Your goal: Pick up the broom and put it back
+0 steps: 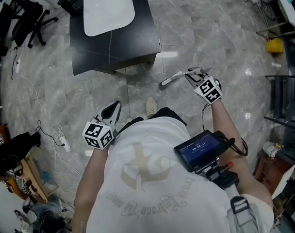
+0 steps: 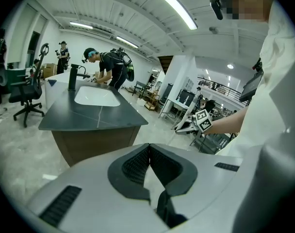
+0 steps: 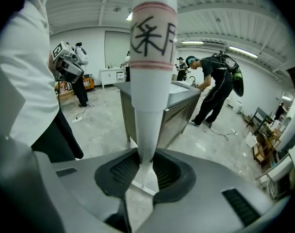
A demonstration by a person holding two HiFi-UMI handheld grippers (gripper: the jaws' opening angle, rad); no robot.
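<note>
Pinching the broom's white handle (image 3: 150, 81) at its narrow end, the right gripper (image 3: 146, 165) is carrying it with the long axis running straight out along the jaws, toward the dark counter (image 1: 138, 38); the brush end is lying out of view; the left gripper (image 2: 148, 152) is hanging pressed together and empty, well apart from the broom, so the put-back is likely falling to the right.
</note>
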